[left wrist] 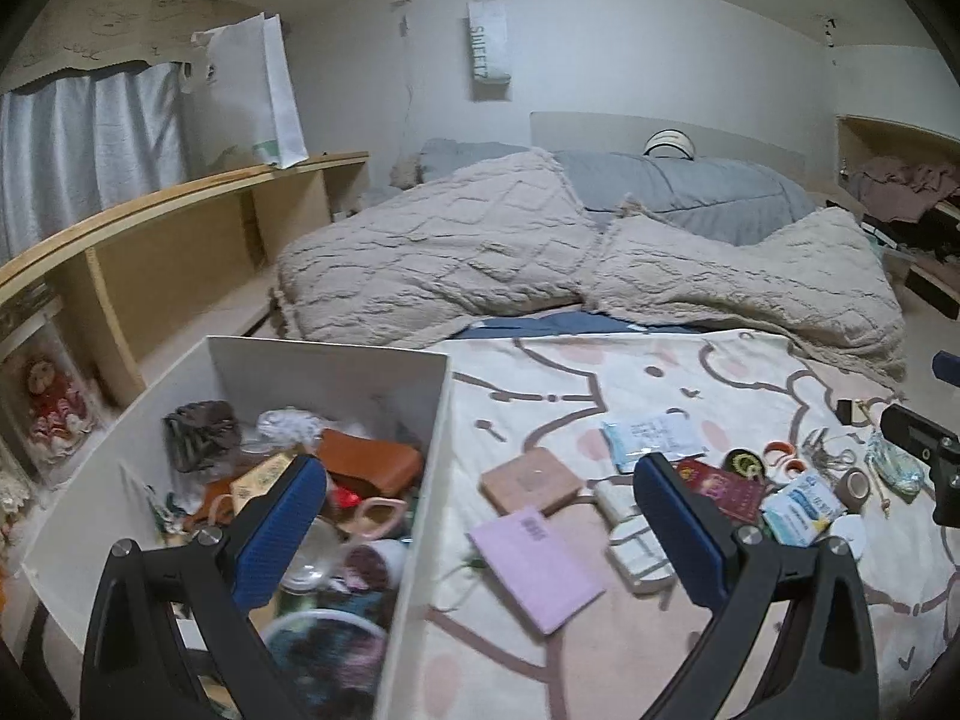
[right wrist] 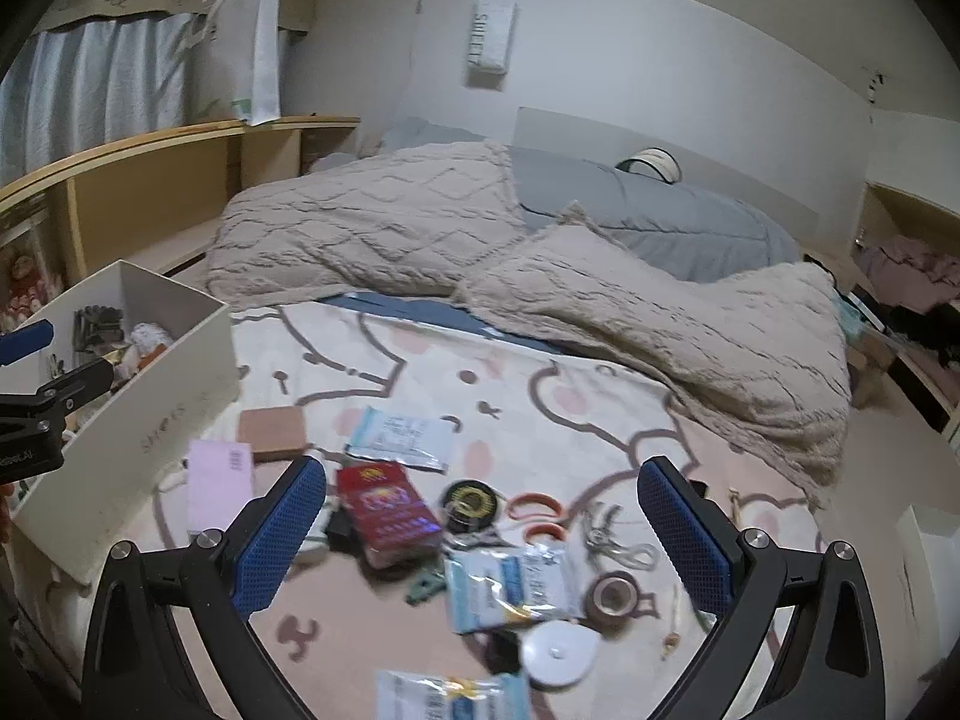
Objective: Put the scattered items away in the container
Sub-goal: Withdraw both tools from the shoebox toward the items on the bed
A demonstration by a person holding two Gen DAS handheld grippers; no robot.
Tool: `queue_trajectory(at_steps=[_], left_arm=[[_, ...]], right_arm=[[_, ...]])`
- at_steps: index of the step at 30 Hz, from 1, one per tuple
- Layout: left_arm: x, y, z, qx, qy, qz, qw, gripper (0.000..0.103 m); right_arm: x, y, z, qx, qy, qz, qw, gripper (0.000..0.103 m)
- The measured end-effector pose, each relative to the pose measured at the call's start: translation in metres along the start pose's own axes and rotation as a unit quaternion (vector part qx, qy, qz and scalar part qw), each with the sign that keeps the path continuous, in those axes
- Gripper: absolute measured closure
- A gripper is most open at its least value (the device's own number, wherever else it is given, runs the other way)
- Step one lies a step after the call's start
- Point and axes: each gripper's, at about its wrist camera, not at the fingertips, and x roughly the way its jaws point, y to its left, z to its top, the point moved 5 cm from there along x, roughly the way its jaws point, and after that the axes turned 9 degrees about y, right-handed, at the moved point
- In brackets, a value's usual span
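step: between picks, judged | left gripper [left wrist: 480, 525] fingers apart, empty, straddling box [left wrist: 420, 516] wall | right gripper [right wrist: 480, 525] fingers apart, empty, above clutter | box part-filled, left of blanket [right wrist: 540, 414] | loose: red pack [right wrist: 387, 513], tape roll [right wrist: 612, 594], keys [right wrist: 606, 540], pink card [right wrist: 216, 480] | next: likely lower right over red pack, close

A blue-white packet [right wrist: 450, 693] (print blurred) is cut off by the right wrist view's bottom edge.

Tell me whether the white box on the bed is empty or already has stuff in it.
Partly filled. The white box is open-topped and holds a jumble of items, including a brown pouch; its walls rise above them.
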Motion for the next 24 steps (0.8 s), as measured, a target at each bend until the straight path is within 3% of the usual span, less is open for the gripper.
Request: queue_trajectory(at_steps=[12,24], left_arm=[[0.007,-0.051,-0.008,0.015,-0.012,-0.042,0.9989,0.000],[0.024,-0.076,-0.022,0.029,0.008,-0.068,0.9972,0.000]], right_arm=[[0.004,-0.049,-0.024,0.031,-0.002,-0.001,1.000,0.000],[0.016,-0.080,-0.053,0.042,0.020,-0.008,0.999,0.000]])
